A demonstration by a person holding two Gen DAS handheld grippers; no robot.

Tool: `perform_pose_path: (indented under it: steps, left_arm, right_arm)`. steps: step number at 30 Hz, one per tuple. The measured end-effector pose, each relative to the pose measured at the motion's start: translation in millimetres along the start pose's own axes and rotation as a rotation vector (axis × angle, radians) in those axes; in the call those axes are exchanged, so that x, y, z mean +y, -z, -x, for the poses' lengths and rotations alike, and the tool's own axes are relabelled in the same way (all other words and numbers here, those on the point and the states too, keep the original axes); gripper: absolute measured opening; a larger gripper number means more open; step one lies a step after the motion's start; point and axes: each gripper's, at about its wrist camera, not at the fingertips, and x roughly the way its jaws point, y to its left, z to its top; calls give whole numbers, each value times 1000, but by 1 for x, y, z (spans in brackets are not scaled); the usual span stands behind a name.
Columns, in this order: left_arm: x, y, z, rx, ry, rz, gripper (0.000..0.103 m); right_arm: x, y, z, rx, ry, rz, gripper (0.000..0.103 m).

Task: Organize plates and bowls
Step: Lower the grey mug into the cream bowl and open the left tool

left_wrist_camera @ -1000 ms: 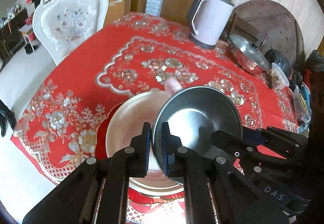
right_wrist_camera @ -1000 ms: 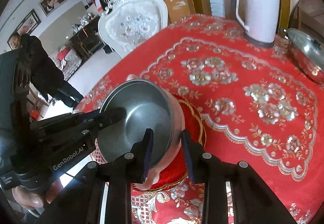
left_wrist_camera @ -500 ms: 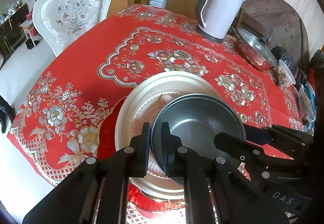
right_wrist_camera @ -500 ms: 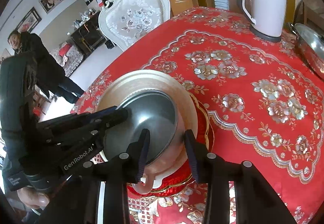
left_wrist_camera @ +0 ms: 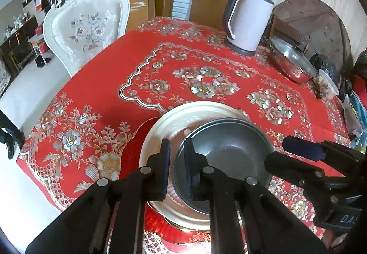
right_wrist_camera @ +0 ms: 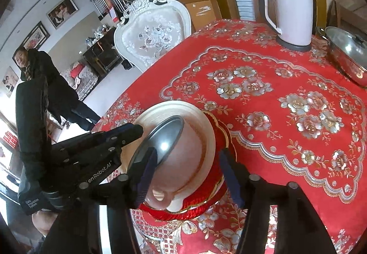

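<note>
Bowl (left_wrist_camera: 227, 150) of pink plastic with a dull grey metal lining sits nearest the cameras, round and deep, with a looped pink handle tab (right_wrist_camera: 159, 195) at its near edge; in the right wrist view it tilts, its mouth facing up and toward the left, its smooth outer wall turned to the right. It rests inside a cream plate (left_wrist_camera: 195, 114), glossy with fine ridges on its rim, and that plate lies on a red plate (right_wrist_camera: 220, 137) with a gilt, scalloped edge. The left gripper (left_wrist_camera: 176, 169) has its blue-padded fingers a little apart astride the bowl's near-left rim, one outside and one inside; whether the pads press the rim I cannot tell. The right gripper (right_wrist_camera: 189, 176) stands wide, its fingers on either side of the bowl's body with a gap on the right side. All of this is at the near edge of a table under a red tablecloth (left_wrist_camera: 103, 84) embroidered with gold and silver flowers. Farther back stand a white plastic kettle (left_wrist_camera: 246, 24) with a grey base and a shiny steel pot (left_wrist_camera: 291, 63) with a lid. Beyond the table is a carved white chair (left_wrist_camera: 87, 29) with floral upholstery, and in the right wrist view a person in a dark coat (right_wrist_camera: 48, 84).
</note>
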Motion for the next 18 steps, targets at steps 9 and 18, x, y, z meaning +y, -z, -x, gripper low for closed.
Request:
perform_pose_path:
  steps: [9,18]
  left_arm:
    - [-18,11,24,-144,-67,-53,54]
    - [-33,31,41,-257,-97,-62,66]
  right_arm:
    - [1,24,35,-128,10,-3,78]
    - [-6,57,56,-213,72,-2,93]
